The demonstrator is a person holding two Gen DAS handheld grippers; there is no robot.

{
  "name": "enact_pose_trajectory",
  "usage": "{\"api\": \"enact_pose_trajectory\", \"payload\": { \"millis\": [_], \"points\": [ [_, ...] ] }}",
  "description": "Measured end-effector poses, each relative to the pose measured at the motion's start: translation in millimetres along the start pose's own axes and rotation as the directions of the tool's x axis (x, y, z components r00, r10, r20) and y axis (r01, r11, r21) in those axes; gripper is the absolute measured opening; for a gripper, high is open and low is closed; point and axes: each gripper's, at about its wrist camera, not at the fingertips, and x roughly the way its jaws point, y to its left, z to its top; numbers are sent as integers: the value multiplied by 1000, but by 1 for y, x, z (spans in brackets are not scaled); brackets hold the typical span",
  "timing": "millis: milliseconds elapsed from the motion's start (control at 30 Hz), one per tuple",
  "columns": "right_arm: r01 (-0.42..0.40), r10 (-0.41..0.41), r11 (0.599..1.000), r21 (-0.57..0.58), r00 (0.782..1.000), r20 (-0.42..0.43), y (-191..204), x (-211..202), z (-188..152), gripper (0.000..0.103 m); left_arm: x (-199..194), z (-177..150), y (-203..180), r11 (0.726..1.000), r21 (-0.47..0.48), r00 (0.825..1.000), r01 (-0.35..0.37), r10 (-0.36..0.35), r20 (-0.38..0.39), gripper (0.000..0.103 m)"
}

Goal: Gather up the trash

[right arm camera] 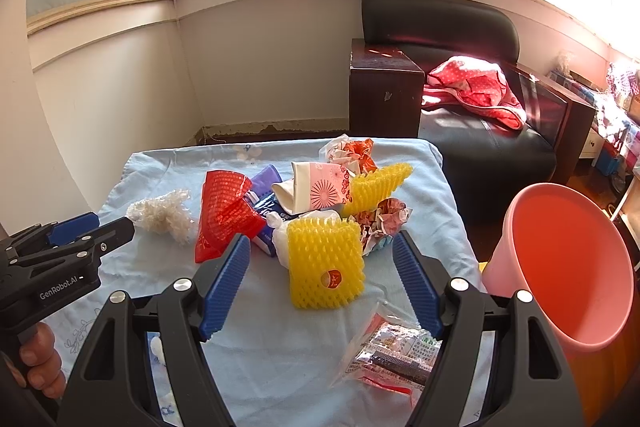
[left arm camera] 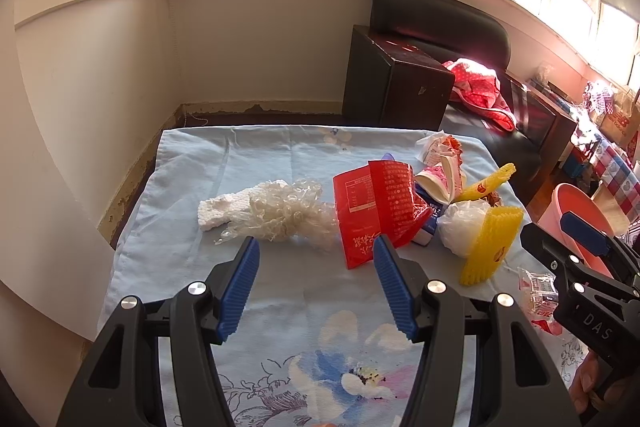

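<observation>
Trash lies heaped on a table under a light blue flowered cloth (left arm camera: 192, 267). My left gripper (left arm camera: 316, 243) stands open over the cloth, with nothing between its fingers. Just beyond it lie a white foam and plastic wad (left arm camera: 272, 211) and a red wrapper (left arm camera: 376, 203). My right gripper (right arm camera: 320, 239) is also open. A yellow foam net (right arm camera: 324, 263) lies on the cloth in the gap ahead of its pads, untouched. A clear snack wrapper (right arm camera: 392, 351) lies under its right finger. A second yellow net (right arm camera: 376, 187), a paper cup (right arm camera: 320, 191) and crumpled paper (right arm camera: 380, 219) lie behind.
A pink bin (right arm camera: 568, 267) stands tilted at the table's right edge, its mouth facing me. A dark sofa (right arm camera: 480, 131) with a red dotted cloth (right arm camera: 472, 87) is beyond the table. Walls close in behind and to the left. A hand (right arm camera: 40, 359) holds the left gripper's handle.
</observation>
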Motion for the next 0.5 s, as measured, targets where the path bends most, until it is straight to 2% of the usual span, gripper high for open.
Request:
{"api": "enact_pose_trajectory", "payload": {
  "millis": [500],
  "points": [
    [3,-3,1000,0,1000,14,0,-5,0,74,-9,1,-10,1000,-4,1000,13,-13,12,59]
  ]
}}
